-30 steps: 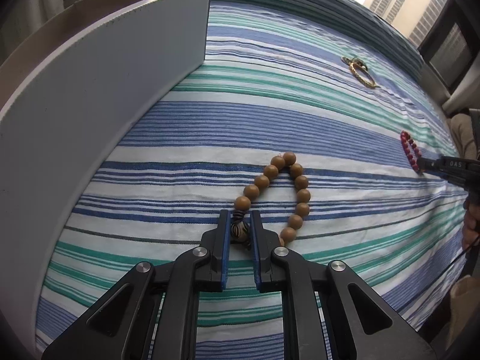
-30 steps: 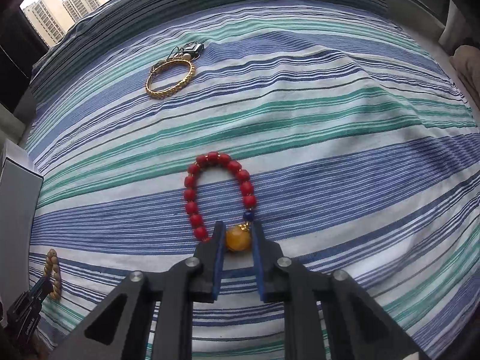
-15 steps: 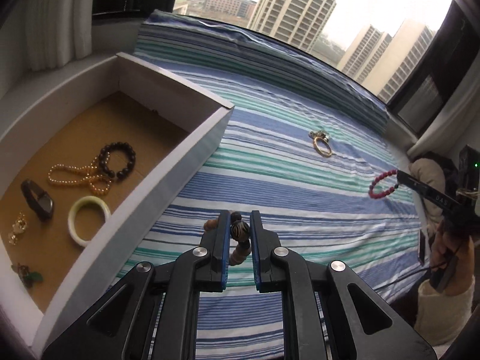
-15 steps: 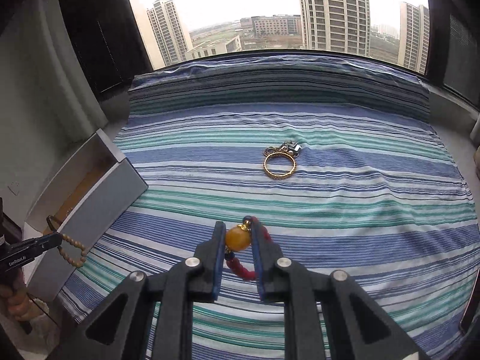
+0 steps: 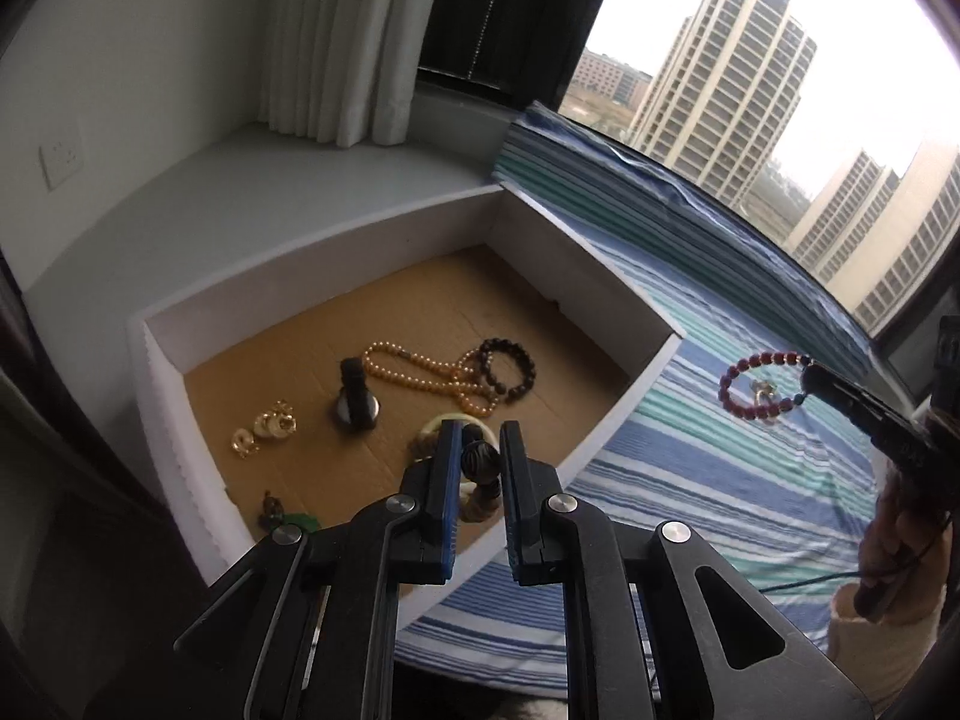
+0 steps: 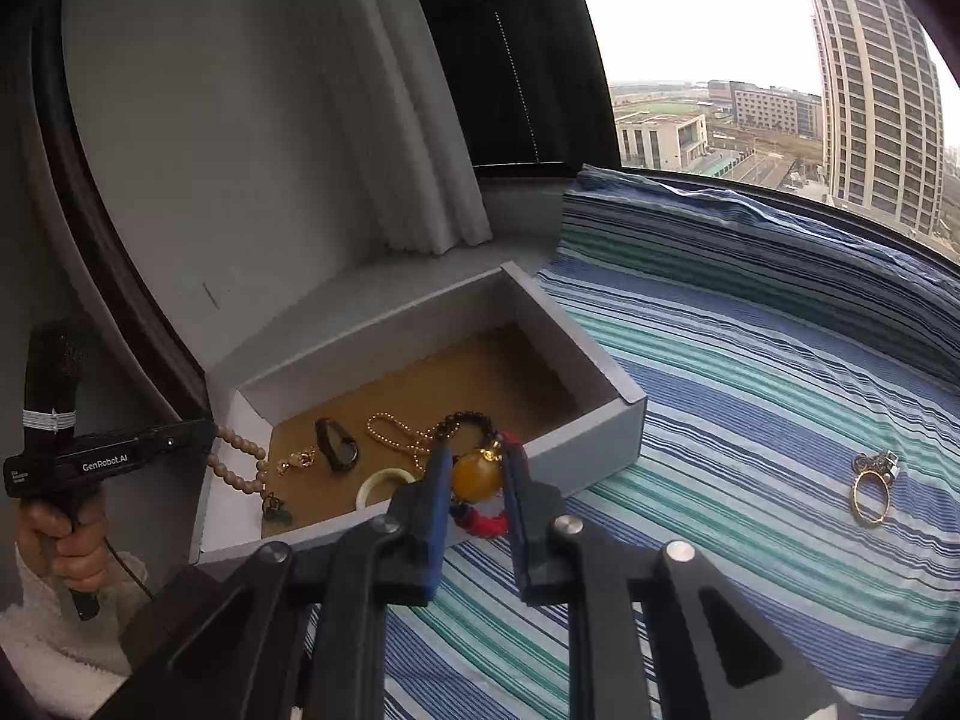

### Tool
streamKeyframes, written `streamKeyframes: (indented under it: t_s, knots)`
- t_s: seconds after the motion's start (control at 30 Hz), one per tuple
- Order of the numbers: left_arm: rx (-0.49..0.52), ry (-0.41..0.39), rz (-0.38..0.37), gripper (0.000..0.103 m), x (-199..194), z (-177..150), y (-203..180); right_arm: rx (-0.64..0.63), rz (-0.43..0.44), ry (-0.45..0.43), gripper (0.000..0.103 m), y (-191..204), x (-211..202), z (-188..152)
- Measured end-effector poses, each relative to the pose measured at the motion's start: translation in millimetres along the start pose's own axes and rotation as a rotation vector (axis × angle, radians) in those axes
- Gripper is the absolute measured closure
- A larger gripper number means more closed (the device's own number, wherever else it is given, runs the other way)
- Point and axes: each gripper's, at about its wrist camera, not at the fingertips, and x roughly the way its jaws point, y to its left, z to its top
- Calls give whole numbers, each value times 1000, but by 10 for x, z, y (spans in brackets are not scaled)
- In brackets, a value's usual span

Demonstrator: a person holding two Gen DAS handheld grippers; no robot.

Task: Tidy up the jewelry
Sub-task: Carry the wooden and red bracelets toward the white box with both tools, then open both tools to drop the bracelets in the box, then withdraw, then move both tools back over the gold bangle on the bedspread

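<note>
A high-rise home, probably a bedroom: a striped bedspread (image 6: 750,396) runs along a wide window (image 5: 750,60) facing apartment towers, with white curtains (image 5: 336,42) and a wall socket (image 5: 60,159) beside it.

One white box (image 5: 630,306) with a brown floor sits at the edge of one striped bed (image 6: 780,396). Inside the box lie one pale bead necklace (image 5: 414,369), one dark bead bracelet (image 5: 510,369), one dark band (image 5: 357,402), one white bangle (image 6: 381,486), two gold pieces (image 5: 264,432) side by side and one small green charm (image 5: 288,517). Two tools are up in the air, each carrying one bracelet: one of tan wooden beads (image 6: 240,462), one of red beads (image 5: 759,384). On the bed lies one gold bangle (image 6: 870,498) with one small metal cluster (image 6: 879,463) touching it.
</note>
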Motion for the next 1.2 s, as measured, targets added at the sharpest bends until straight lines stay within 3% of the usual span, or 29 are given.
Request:
streamKeyframes:
  t_s: [0.2,0.33,0.47,0.57,0.6,0.63,0.67,0.77,0.8,0.87,0.93,1.03,1.1,1.2]
  knots:
    - [-65,68,70,93,280,-108,418,-66,157,82,86,503,661,203]
    - [-80,103,106,93,491,-179,557,-80,214,163,86,762,1124,198]
    - [-85,131,144,92,723,-248,621,-50,222,253,85,641,1597,83]
    - [-59,133,216,88,823,-288,593,-1,152,289,84,373,1805,9]
    - [-58,123,237,84,816,-279,591,3,87,283,80,273,1798,0]
    - [-57,106,246,67,777,-261,586,9,20,263,71,168,1749,27]
    - [-55,77,249,49,709,-231,571,23,-18,232,69,73,1665,78]
    - [-29,-44,271,32,414,-101,463,35,-77,109,69,-90,1192,326]
    - [-17,-81,276,29,313,-58,410,16,-101,50,65,-81,976,408]
    - [-1,-146,274,13,142,-1,286,-21,-146,-69,53,-33,545,535]
    - [18,-182,256,8,66,21,138,-45,-178,-160,36,28,162,580]
    - [62,-177,219,8,131,-9,-127,-60,-208,-223,25,69,-198,499]
    - [78,-159,196,8,231,-73,-310,-49,-227,-220,25,45,-281,394]
    - [91,-102,106,8,427,-265,-607,-18,-289,-168,25,-56,-222,81]
